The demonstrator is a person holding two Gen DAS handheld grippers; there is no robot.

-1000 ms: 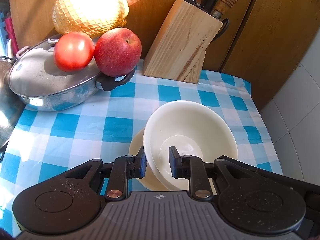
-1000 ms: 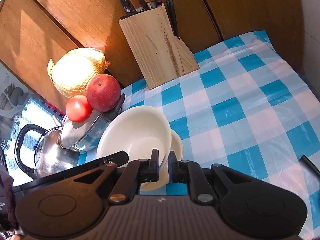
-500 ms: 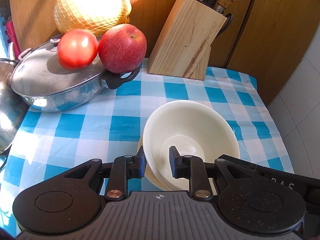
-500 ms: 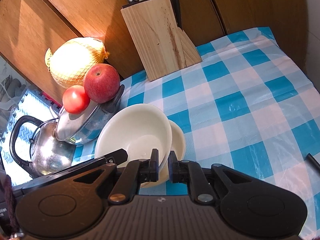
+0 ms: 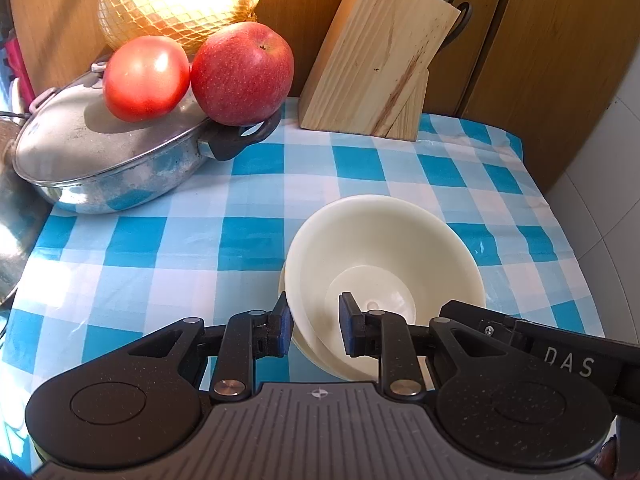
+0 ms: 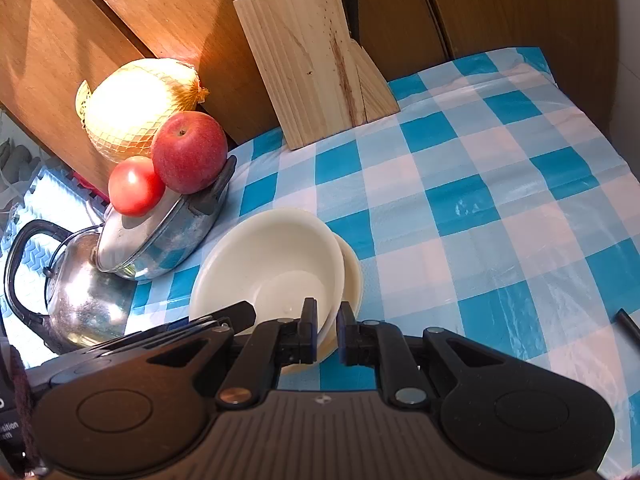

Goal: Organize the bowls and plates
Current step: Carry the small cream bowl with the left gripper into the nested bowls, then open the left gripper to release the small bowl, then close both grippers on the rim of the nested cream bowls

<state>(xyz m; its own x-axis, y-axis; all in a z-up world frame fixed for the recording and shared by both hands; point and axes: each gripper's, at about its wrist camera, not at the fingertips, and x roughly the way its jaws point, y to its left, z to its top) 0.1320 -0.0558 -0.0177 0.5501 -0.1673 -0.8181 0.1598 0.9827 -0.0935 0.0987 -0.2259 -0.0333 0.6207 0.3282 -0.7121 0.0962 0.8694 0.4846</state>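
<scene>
A cream bowl sits tilted on a cream plate on the blue checked tablecloth. My left gripper straddles the bowl's near-left rim, with one finger outside and one inside; the jaws look closed on the rim. In the right wrist view the same bowl rests on the plate. My right gripper is narrowly shut on the near-right rims of the bowl and plate.
A steel lidded pot at left carries a tomato and an apple, with a netted melon behind. A wooden knife block stands at the back. A steel kettle is far left.
Both grippers, still on the bowl and plate, have moved forward toward the pot and knife block, which look larger now. The grips have not changed.
</scene>
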